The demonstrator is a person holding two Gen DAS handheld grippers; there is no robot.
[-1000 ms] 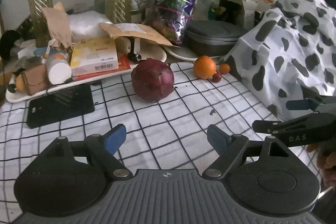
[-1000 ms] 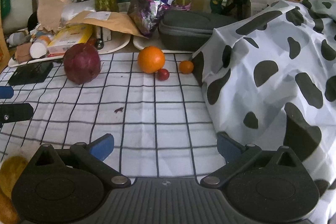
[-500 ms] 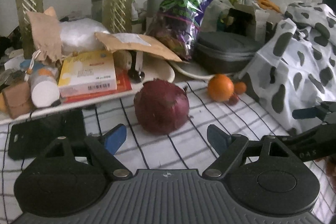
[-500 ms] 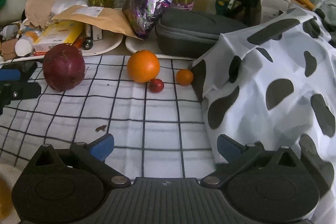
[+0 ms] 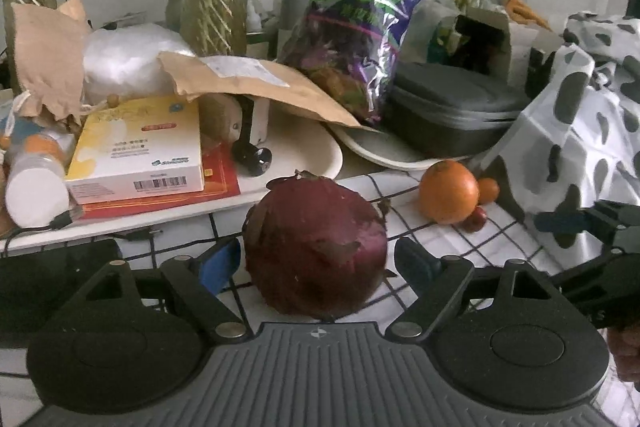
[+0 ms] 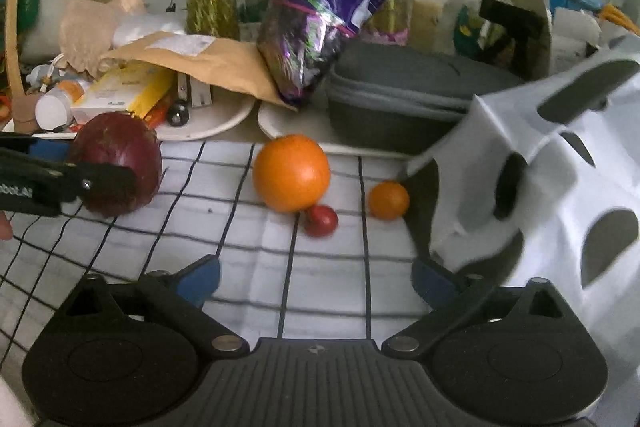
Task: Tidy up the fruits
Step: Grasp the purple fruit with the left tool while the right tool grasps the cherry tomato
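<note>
Dark red-purple round onion [image 5: 316, 247]. Large orange round fruit [image 6: 291, 173]; small orange round fruit [image 6: 388, 200]; small dark red round fruit [image 6: 321, 221]. White tablecloth with black grid lines [image 6: 256, 259]. White fabric with black cow-like blotches [image 6: 560, 187]. Purple foil bag with green lettering [image 6: 332, 15]. Yellow-and-white carton [image 5: 140, 147]. Dark grey zip case [image 6: 404, 95]. Brown paper envelope [image 5: 256, 83].
</note>
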